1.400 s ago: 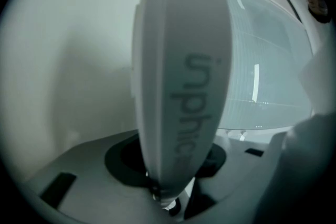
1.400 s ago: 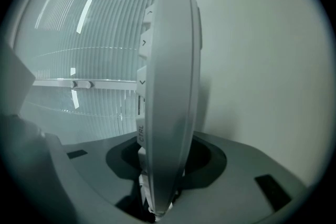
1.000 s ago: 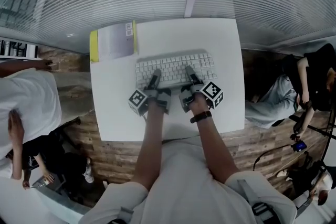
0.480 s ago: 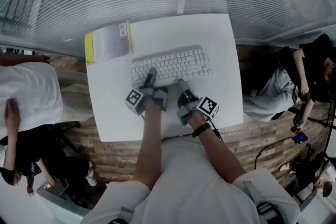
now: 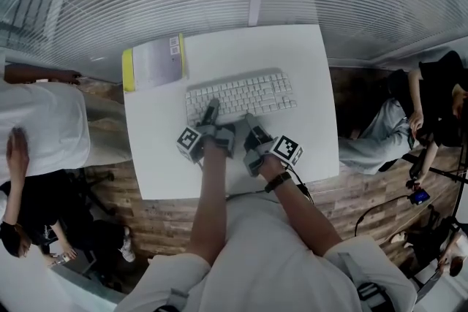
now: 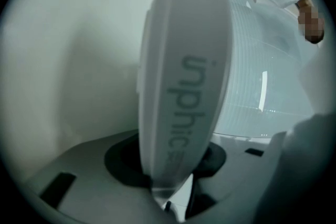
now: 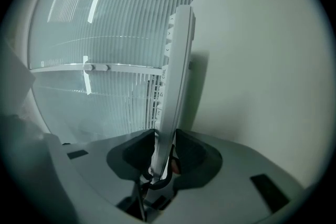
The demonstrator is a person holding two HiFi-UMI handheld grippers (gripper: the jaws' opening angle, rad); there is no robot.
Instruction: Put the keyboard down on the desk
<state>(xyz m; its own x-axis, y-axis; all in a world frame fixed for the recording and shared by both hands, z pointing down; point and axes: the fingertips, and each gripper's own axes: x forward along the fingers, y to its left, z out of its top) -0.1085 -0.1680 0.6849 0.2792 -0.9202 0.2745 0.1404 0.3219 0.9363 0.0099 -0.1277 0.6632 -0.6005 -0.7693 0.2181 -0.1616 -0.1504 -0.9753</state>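
Keyboard [image 5: 241, 93] at the middle of the white desk [image 5: 300, 55]. The left gripper [image 5: 212, 109] is clamped on its near edge. The right gripper [image 5: 249, 122] is closing its jaws onto the same edge, pads touching it.

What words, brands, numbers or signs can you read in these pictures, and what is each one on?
"inphic": printed along the edge of the keyboard, in the left gripper view.
"CTRL": on a key near the keyboard's edge, in the right gripper view.
Other key legends: too small to read.
Labels on the yellow-edged folder: too blurred to read.
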